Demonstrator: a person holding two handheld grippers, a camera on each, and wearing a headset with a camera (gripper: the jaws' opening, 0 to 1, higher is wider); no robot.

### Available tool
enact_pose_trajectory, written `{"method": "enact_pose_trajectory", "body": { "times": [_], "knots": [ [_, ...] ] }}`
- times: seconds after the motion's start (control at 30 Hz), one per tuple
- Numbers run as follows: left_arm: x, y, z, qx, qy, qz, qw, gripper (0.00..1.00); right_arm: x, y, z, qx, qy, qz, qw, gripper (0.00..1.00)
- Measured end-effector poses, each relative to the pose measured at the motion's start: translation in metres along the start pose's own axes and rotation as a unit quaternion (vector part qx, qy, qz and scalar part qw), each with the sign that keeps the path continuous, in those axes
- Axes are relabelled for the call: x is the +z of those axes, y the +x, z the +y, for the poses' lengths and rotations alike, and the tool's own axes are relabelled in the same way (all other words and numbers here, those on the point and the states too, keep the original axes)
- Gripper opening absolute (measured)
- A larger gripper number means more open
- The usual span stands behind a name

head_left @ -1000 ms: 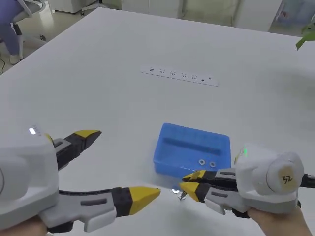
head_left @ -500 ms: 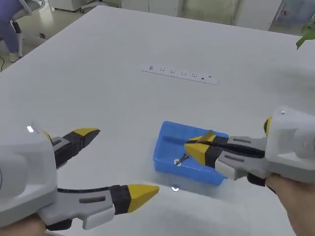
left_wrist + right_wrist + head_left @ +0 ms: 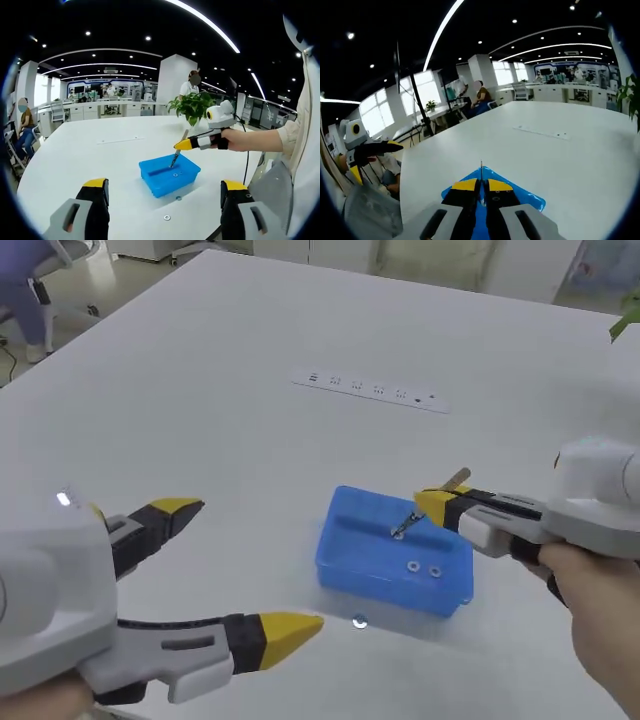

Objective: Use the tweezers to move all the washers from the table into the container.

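**Tweezers over the container**

Whether the tweezers (image 3: 408, 524) carry a washer at their tip is too small to tell. The right claw (image 3: 432, 505) pinches them, tip angled down over the blue container (image 3: 335, 565), where two washers (image 3: 413, 566) lie inside (the left gripper view lets me make out one). One loose washer (image 3: 360, 621) lies on the surface (image 3: 200, 390) just beside the container; the left gripper view shows two. The left claw (image 3: 250, 565) is spread, holding nothing. A second ago the right claw was low by that loose washer.

Grey left gripper (image 3: 243, 568), yellow-tipped black jaws
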State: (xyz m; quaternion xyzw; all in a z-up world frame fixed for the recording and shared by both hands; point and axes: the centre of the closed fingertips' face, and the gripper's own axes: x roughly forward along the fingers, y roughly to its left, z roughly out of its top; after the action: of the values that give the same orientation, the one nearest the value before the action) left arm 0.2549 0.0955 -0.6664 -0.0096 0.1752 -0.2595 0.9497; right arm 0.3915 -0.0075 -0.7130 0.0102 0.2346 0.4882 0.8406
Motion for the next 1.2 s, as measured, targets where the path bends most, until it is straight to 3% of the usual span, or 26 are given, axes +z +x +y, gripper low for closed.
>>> {"method": "enact_pose_trajectory", "body": {
  "times": [0.47,0.8,1.0,1.2],
  "knots": [
    [-0.002,-0.001,0.001,0.003,-0.001,0.004,1.0000,0.95,-0.033,0.021,-0.007,0.007,-0.021,0.070,0.9973,0.01],
    [-0.004,-0.001,0.002,0.003,0.001,0.007,1.0000,0.95,-0.039,0.022,-0.005,0.013,-0.031,0.085,0.9958,0.02],
    [-0.003,0.001,0.000,-0.001,0.004,0.009,1.0000,0.95,-0.032,0.019,0.001,0.021,-0.038,0.069,0.9966,0.02],
    [-0.003,0.005,-0.003,-0.007,0.007,0.011,0.9999,0.95,-0.005,0.008,0.016,0.030,-0.040,0.015,0.9986,0.02]
  ]
}}
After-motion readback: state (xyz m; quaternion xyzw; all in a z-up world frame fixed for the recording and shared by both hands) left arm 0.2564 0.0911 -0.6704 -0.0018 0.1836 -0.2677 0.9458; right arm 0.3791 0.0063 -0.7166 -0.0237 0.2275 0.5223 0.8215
